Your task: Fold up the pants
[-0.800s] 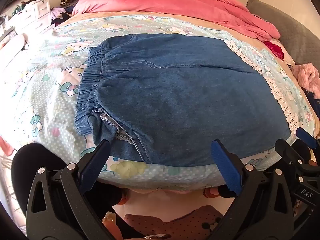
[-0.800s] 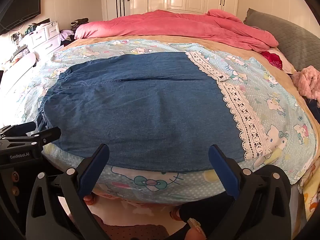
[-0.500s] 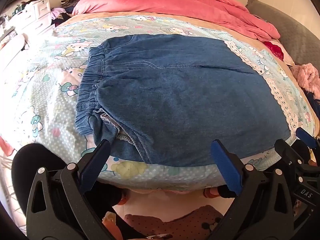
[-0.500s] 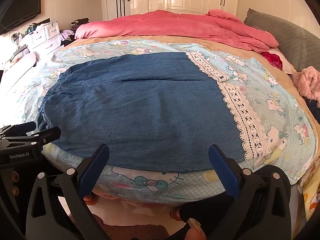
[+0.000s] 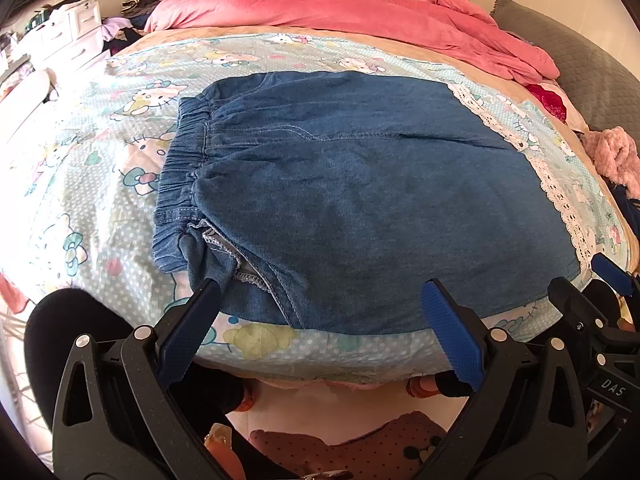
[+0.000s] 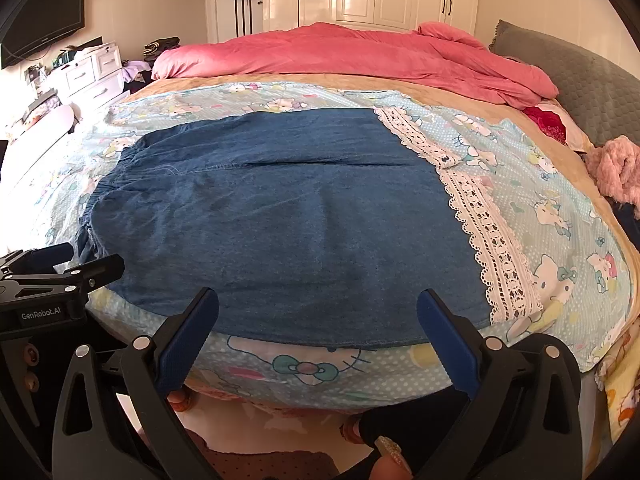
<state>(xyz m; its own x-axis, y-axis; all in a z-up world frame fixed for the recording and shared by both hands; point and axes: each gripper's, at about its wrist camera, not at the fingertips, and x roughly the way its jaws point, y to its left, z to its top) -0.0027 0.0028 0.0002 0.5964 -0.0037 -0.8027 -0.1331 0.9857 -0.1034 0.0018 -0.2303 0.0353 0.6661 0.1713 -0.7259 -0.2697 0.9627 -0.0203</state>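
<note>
Blue denim pants (image 5: 360, 200) lie flat on the patterned bed sheet, elastic waistband (image 5: 180, 176) to the left, near edge along the bed's front. They also show in the right wrist view (image 6: 288, 232). My left gripper (image 5: 320, 312) is open and empty, hovering just off the bed's front edge by the waistband corner. My right gripper (image 6: 318, 320) is open and empty, at the pants' near edge further right. The left gripper's body (image 6: 52, 280) shows at the left of the right wrist view.
A white lace strip (image 6: 488, 240) lies on the sheet at the pants' right end. A pink duvet (image 6: 340, 56) is piled at the bed's far side. A grey headboard (image 6: 592, 88) and pink fluffy cloth (image 6: 616, 168) are right. White drawers (image 6: 92, 72) stand left.
</note>
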